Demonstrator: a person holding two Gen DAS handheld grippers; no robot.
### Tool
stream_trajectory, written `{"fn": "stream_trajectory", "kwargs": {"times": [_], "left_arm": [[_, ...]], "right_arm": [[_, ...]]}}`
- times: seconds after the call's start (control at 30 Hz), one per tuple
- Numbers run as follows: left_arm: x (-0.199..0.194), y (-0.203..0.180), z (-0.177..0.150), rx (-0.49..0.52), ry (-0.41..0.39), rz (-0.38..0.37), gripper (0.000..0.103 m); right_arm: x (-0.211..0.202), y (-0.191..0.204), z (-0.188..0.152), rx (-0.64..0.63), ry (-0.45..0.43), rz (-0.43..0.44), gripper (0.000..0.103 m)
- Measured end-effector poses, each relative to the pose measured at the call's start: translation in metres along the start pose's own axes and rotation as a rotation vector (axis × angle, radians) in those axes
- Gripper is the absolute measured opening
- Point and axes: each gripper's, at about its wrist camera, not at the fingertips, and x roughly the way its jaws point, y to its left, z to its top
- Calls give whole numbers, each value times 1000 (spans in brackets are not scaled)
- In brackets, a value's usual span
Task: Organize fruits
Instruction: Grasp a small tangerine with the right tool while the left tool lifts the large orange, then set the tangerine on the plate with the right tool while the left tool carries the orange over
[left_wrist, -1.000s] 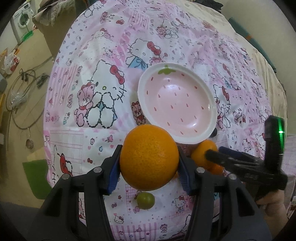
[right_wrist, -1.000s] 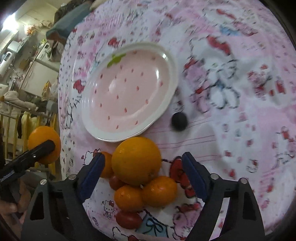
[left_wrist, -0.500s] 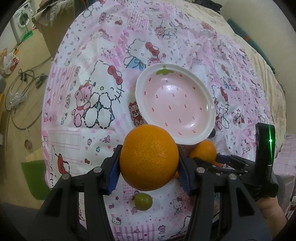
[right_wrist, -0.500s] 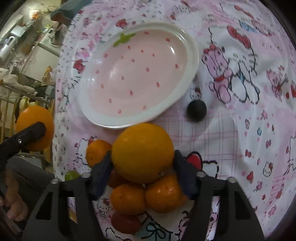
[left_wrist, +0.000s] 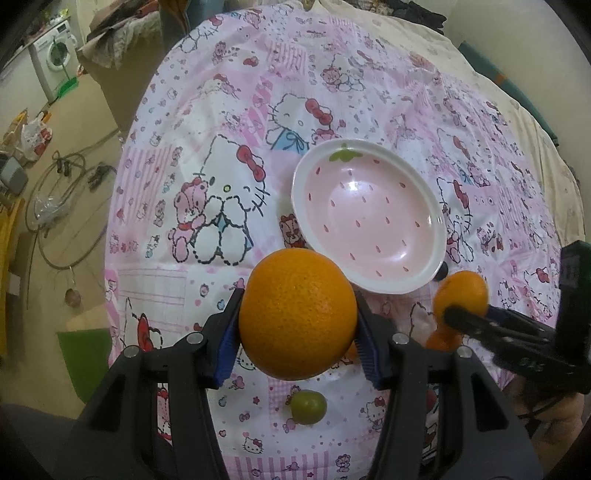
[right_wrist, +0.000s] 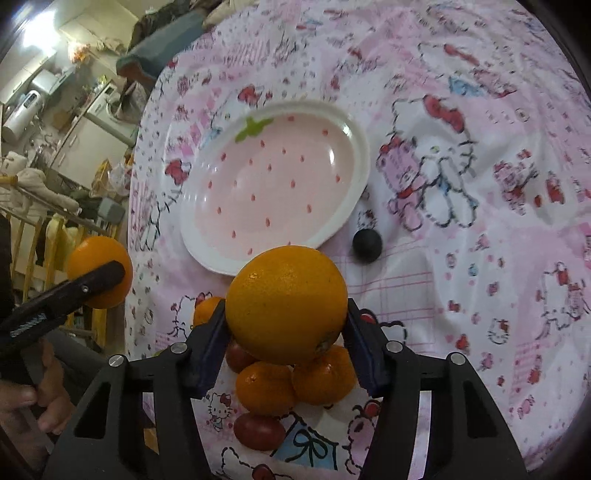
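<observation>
Pink cartoon-cat tablecloth (left_wrist: 229, 122) covering the surface. Beige floor (left_wrist: 74, 243) at left, bearing coiled cables (left_wrist: 62, 206) and a green mat (left_wrist: 85, 358). White washing machine (left_wrist: 55, 61) at far left; cream wall (left_wrist: 517, 37) behind.

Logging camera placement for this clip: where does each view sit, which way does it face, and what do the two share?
Left wrist: rides the left tool, facing forward and down over the pink cartoon bedsheet at the strawberry plate; its fingers clamp an orange.
Right wrist: rides the right tool, facing the same plate; it grips another orange, small fruits beneath.
Shared: plate, sheet, and each view catches the other tool with its orange.
</observation>
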Motion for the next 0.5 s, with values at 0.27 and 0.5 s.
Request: {"fn": "stream_trajectory", "kwargs": {"times": [0.27,0.5], "left_arm": [[-10,-1,2,8,-31,-3,50],[-24,-7,25,37,-67,-27,50]], "right_arm": [[-40,0,7,4,-125,-5,61],[-66,3,28,-26,-221,-10,61]]}}
